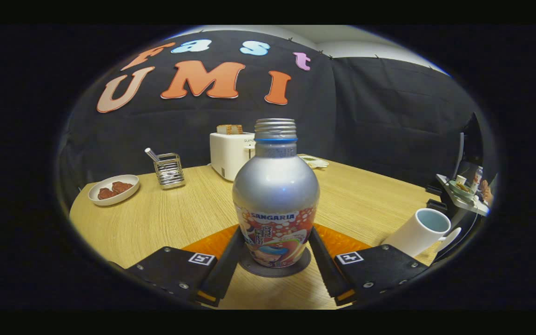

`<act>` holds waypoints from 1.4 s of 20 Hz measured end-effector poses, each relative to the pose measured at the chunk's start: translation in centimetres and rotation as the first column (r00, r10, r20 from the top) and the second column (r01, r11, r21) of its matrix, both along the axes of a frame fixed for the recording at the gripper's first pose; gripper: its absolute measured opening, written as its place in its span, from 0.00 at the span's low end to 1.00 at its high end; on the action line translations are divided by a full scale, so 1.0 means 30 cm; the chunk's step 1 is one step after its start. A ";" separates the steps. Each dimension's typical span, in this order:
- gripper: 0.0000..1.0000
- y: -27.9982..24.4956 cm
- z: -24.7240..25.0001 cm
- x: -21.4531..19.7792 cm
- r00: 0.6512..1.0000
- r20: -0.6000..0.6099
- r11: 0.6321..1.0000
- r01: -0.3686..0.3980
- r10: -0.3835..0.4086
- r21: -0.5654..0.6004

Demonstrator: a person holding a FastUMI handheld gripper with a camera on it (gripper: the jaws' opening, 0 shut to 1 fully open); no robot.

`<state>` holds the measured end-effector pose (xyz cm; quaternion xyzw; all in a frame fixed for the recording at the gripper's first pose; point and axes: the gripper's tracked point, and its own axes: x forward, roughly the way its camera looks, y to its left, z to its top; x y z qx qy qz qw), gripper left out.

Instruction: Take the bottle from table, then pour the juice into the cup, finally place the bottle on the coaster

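While the gripper (275, 244) has a finger against each side of the bottle (275, 204), clasping it, the bottle stands upright between them on a round dark coaster (275, 271). Off to the right lies the white cup (420, 231); far beyond stand a toaster (229, 153) and a wire holder (168, 170).

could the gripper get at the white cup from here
Probably not yet: the gripper has its fingers against the bottle, which stands on the coaster. The white cup sits off to the right, unobstructed once they let go.
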<state>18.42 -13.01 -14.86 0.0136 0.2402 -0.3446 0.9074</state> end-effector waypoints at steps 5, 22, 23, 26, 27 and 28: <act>0.83 0.018 -0.017 0.002 1.000 0.006 0.999 -0.030 0.030 0.017; 0.97 0.170 0.161 -0.183 0.972 0.135 0.980 -0.198 0.194 0.013; 0.97 0.190 0.192 -0.204 0.964 0.157 0.975 -0.221 0.217 0.010; 0.97 0.271 0.331 -0.267 0.915 0.247 0.947 -0.319 0.319 -0.042; 0.97 0.265 0.382 -0.302 0.902 0.264 0.939 -0.338 0.342 -0.061; 0.97 0.273 0.408 -0.337 0.894 0.271 0.934 -0.350 0.357 -0.078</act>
